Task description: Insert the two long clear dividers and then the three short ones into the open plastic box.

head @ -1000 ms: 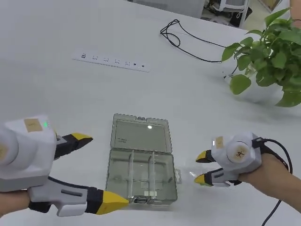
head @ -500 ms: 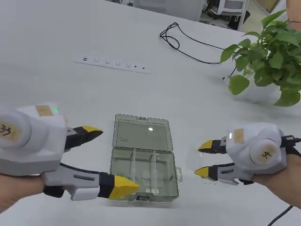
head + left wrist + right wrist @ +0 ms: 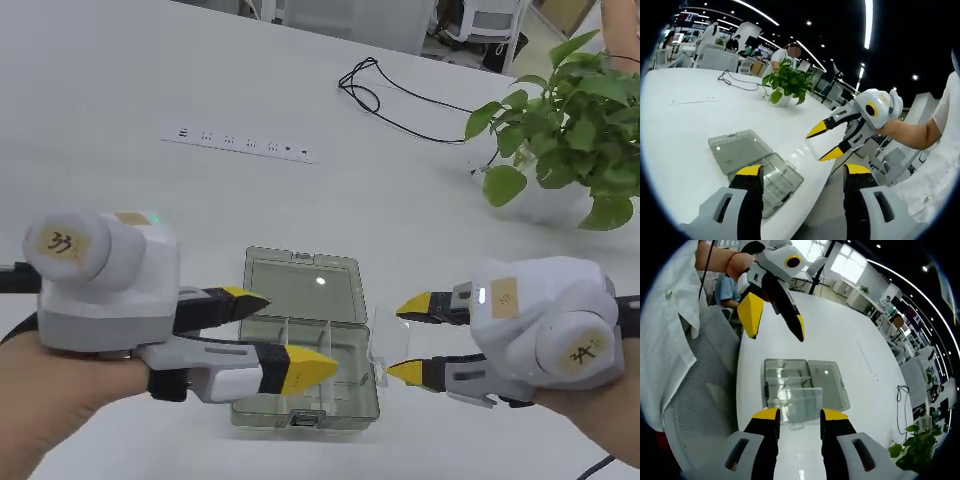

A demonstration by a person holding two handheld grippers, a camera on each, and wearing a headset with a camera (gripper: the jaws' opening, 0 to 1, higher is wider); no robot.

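White office table [image 3: 120,80], open plastic box [image 3: 300,288] near centre, fitting part done.
Two long dividers [image 3: 284,333] look seated lengthwise in the box base; whether any short one is in cannot be told. Right gripper [image 3: 403,338], just right of the box, pinches a clear divider [image 3: 801,402] between its tips, likely a short one. Left gripper [image 3: 296,332] hangs over the base, jaws spread and empty, partly blocking the way in. Power strip [image 3: 235,135], black cable [image 3: 400,95] and potted plant [image 3: 570,130] sit far off.
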